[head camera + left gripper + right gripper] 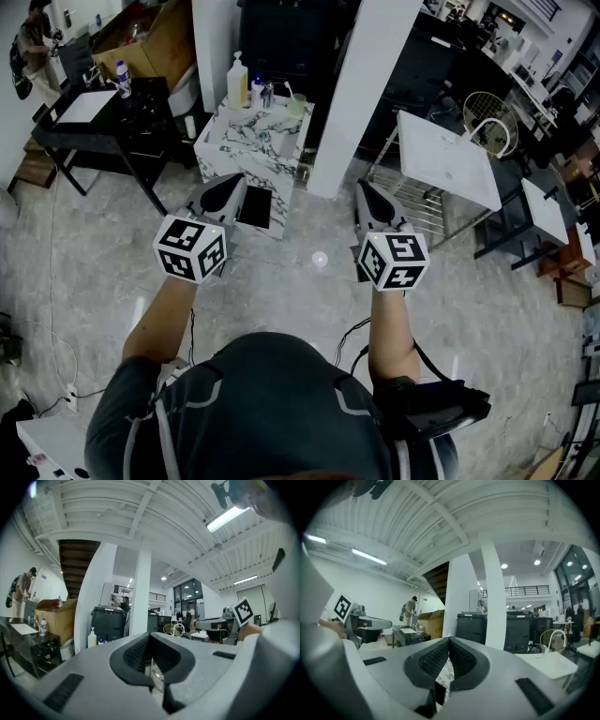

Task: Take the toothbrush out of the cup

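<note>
The person is standing on the open floor, holding both grippers out level in front of the body. The left gripper [234, 184] is showing its 2 jaws pressed together at the tips in the left gripper view, with nothing caught between them. The right gripper [364, 187] is clenched the same way, its ribbed pads meeting and gripping nothing.

The task's things are sitting well ahead of both grippers. A pale green cup [296, 106] is standing on the far right corner of the small marble table [246, 150], near a pump bottle [237, 80] and a few smaller bottles. A thin pale stick is poking up out of the cup, and I am taking it for the toothbrush [290, 91], though it is too small to be sure.

So, as I am reading it, nothing of the task is done yet: the toothbrush is sitting in the cup and neither gripper is anywhere near it. What is left is all of it: walking up to the table, opening 1 gripper, closing it on the handle and lifting it clear of the cup.
</note>
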The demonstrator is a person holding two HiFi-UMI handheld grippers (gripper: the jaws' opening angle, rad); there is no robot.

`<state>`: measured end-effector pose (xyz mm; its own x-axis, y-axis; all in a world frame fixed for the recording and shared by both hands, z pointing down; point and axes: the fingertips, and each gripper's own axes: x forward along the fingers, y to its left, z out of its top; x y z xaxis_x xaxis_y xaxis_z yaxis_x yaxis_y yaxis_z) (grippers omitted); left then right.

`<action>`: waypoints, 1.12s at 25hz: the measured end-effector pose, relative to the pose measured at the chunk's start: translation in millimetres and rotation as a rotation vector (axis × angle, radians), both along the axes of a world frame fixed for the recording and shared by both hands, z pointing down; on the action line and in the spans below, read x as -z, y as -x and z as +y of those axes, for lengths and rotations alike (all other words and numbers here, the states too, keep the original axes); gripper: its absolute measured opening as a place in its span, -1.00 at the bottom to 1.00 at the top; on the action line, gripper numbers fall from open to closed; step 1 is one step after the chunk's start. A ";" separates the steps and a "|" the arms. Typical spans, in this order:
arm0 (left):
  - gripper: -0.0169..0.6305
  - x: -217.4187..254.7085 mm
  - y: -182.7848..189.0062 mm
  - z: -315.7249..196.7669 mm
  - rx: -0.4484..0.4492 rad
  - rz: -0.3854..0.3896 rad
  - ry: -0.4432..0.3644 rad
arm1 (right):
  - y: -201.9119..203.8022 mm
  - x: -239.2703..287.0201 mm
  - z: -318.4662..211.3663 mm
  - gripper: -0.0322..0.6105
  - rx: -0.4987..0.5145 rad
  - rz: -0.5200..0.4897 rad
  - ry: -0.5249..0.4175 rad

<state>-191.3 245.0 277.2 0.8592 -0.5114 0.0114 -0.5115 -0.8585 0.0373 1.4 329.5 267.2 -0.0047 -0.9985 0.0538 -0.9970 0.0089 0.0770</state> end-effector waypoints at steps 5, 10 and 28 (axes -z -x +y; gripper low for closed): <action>-0.92 -7.3 -4.1 8.7 -0.027 -0.001 0.034 | 4.1 1.8 9.6 -0.81 -0.013 0.022 -0.006; -0.92 -9.9 0.2 7.9 -0.003 -0.015 0.012 | 8.4 3.9 12.9 -0.81 -0.037 0.052 -0.009; -0.92 -11.6 60.2 -14.6 -0.013 0.002 -0.012 | 73.3 4.9 -4.9 -0.81 -0.077 0.119 -0.033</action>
<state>-251.5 230.4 288.8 0.8660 -0.5000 0.0038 -0.4999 -0.8656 0.0281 -71.9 324.6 262.3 0.0766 -0.9969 0.0161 -0.9783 -0.0720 0.1942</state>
